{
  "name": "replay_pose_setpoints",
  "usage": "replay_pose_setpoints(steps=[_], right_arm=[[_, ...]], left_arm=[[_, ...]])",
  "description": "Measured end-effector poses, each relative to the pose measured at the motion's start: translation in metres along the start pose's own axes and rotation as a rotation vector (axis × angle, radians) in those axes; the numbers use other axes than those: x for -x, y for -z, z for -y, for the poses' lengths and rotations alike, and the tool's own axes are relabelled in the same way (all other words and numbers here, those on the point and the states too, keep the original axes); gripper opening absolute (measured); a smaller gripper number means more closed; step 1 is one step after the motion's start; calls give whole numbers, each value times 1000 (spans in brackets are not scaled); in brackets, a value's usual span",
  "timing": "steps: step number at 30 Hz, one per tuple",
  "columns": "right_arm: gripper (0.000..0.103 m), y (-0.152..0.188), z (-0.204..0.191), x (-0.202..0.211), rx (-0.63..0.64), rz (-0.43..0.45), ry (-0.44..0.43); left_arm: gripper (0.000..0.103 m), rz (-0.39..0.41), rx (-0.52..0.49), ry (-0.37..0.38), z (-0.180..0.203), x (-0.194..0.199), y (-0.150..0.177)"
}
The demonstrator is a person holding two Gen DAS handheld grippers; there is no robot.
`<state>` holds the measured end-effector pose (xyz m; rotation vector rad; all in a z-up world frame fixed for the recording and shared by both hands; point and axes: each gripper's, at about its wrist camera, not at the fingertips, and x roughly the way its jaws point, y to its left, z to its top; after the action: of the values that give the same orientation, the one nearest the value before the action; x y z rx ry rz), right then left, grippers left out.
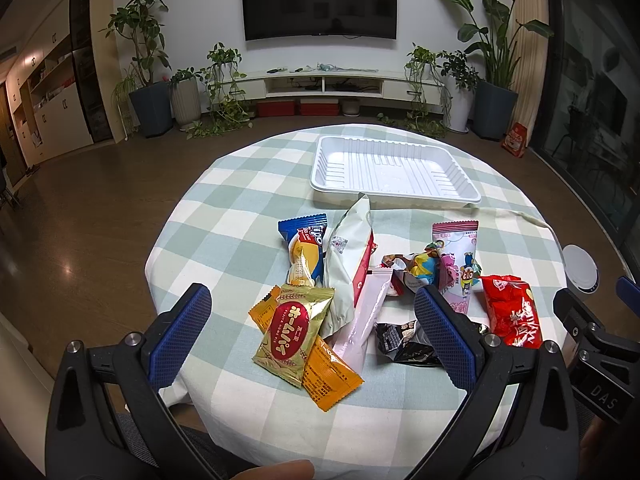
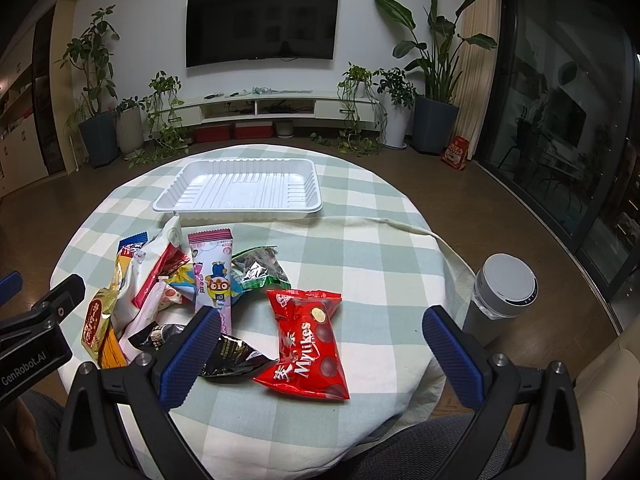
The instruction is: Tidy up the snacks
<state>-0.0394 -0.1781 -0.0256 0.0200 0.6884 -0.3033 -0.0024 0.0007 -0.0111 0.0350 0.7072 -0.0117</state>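
A pile of snack packets lies on the checked tablecloth. An empty white tray [image 1: 394, 170] [image 2: 240, 188] stands behind it. My left gripper [image 1: 312, 312] is open, hovering above the near side of the pile, over a gold packet [image 1: 294, 330], an orange packet [image 1: 330, 380] and a long pink packet [image 1: 362, 320]. My right gripper [image 2: 318, 330] is open above a red Mylikes bag [image 2: 308, 344] [image 1: 512, 310] and a black packet [image 2: 232, 356] [image 1: 404, 344]. A blue packet [image 1: 306, 246], a white bag [image 1: 348, 268], a pink cartoon packet [image 1: 456, 256] [image 2: 214, 276] and a green packet [image 2: 260, 270] lie further back.
The round table [image 2: 380, 240] has its edge close in front of me. A grey cylindrical bin [image 2: 502, 296] [image 1: 580, 268] stands beside it on the right. Beyond are a wooden floor, potted plants, a low TV cabinet [image 1: 332, 82] and glass doors on the right.
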Motion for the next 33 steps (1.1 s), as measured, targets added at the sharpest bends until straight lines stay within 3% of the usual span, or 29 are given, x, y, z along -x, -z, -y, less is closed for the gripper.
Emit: replay_pose_setpoints(steps=[25,30,33], right_arm=[[103,6,1,-1,5,-8,-4],[103,13,26,-6,-36,-6,-30],[103,16,51,-14,-106,-34,-110]], left_arm=[[103,-6,-2,18,-1,-2,2],[103,-21,-5,12,-25,-11,12],[103,-41,54,77,-54,-19,20]])
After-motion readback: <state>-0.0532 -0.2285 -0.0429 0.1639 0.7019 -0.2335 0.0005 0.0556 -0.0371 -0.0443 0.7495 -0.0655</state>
